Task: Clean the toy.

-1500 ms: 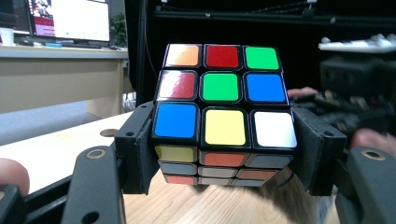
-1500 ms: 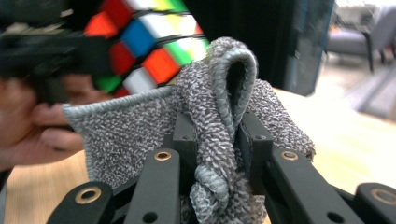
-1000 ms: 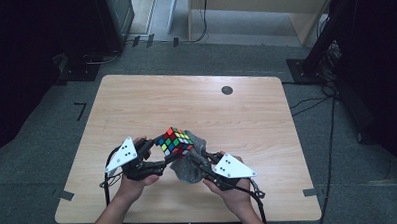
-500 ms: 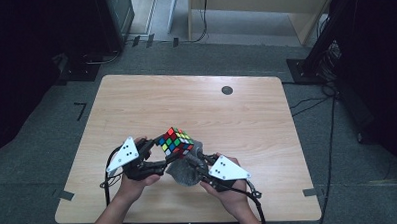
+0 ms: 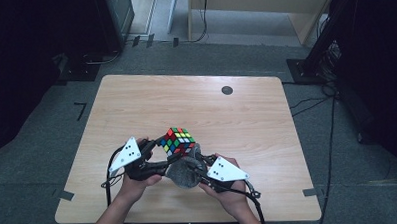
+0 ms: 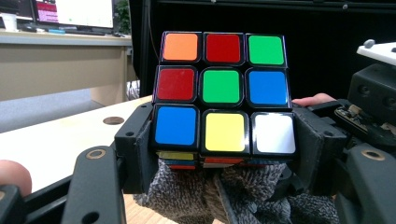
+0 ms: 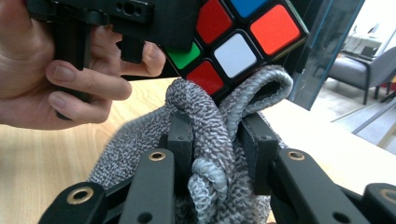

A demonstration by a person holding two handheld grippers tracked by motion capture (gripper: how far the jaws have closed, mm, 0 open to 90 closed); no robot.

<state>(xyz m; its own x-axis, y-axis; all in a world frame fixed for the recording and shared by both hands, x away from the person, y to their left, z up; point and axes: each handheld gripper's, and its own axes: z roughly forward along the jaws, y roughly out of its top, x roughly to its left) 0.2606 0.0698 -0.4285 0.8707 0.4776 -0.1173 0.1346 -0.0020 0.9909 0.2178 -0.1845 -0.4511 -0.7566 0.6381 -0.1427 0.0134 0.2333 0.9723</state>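
Left gripper (image 6: 223, 140) clamps the cube (image 6: 222, 95) by its bottom layer, one jaw pressed on each side, holding it above the near middle of the table (image 5: 266, 114). Right gripper (image 7: 215, 135) has its jaws closed on a bunched grey cloth (image 7: 205, 140), having just eased slightly wider; the cloth touches the cube's underside. Left hand (image 7: 56, 70) grips its handle.

A glossy plastic puzzle cube (image 6: 223, 88), its coloured tiles catching the light at frame centre, sits above a coarse grey knitted cloth (image 7: 212, 140) with a rough, flecked weave. The table (image 5: 246, 115) shows pale, matt wood grain. Matt black plastic jaws with brass-coloured metal rivets rise along the bottom edge.
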